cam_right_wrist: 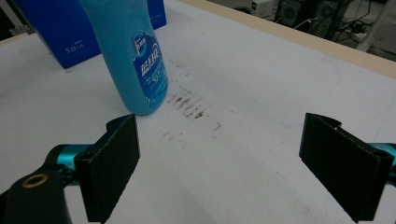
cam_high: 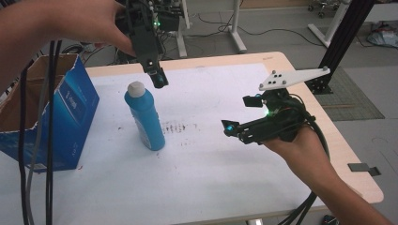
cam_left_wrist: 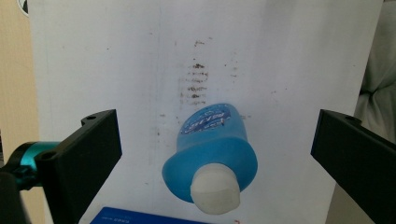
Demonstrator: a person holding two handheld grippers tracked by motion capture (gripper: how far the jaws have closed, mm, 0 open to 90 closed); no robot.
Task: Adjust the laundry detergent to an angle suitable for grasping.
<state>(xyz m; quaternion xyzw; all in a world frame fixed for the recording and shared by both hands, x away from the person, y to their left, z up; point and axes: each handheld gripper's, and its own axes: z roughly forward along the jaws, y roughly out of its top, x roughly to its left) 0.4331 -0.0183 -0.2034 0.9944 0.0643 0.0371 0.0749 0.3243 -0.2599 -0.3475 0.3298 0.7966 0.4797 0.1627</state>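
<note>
Both pairs of jaws stand open and empty: our left gripper (cam_high: pixel 158 77) hangs above the blue bottle (cam_high: pixel 145 117), upright on the white sheet (cam_high: pixel 211 154); our right gripper (cam_high: pixel 232 127) waits beside. Smooth, rigid plastic, probably slippery; we'd grip mid-body.

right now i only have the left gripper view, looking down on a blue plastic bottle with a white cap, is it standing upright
Observer: Yes, the blue plastic bottle stands upright on the white table sheet, untouched.
Operator: where's the right gripper
Observer: The right gripper is low at the bottle's right, jaws open and pointing at it, clear of it.
Operator: anything on the bottle's other side
Observer: An open blue cardboard box stands at its left, apart from it.
</note>
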